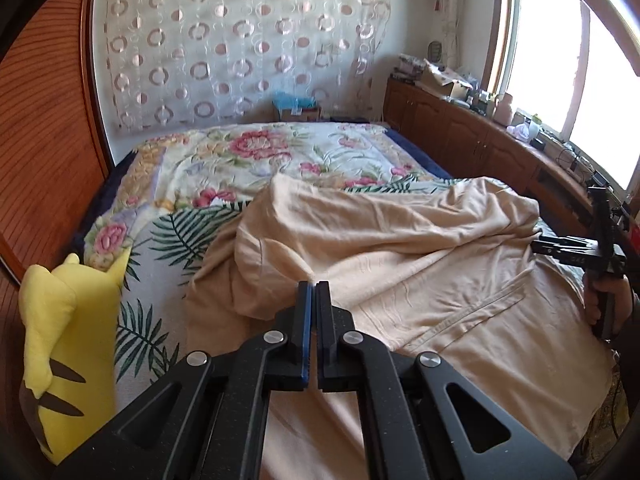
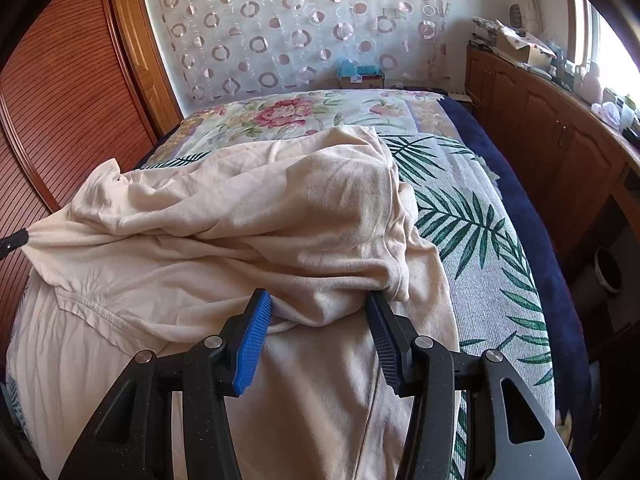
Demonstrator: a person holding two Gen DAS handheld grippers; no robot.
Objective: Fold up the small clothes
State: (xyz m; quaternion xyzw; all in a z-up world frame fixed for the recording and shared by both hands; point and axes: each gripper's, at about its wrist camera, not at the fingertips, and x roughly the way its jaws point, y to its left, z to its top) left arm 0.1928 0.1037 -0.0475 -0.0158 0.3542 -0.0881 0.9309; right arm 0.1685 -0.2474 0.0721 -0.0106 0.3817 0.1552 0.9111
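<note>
Garment (image 1: 400,248) in beige lies rumpled on the floral bed (image 1: 224,160), one portion turned back over the rest. Left claw (image 1: 313,292) is closed, apparently pinching a fold; right claw (image 2: 320,308) stands open around a bunched edge. Folding looks barely begun: cloth remains creased and uneven, with smoothing and further folds left.

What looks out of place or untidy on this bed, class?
The beige garment lies bunched and creased across the floral bedspread, not flat. A yellow plush toy sits at the bed's left edge, unrelated to folding.
</note>
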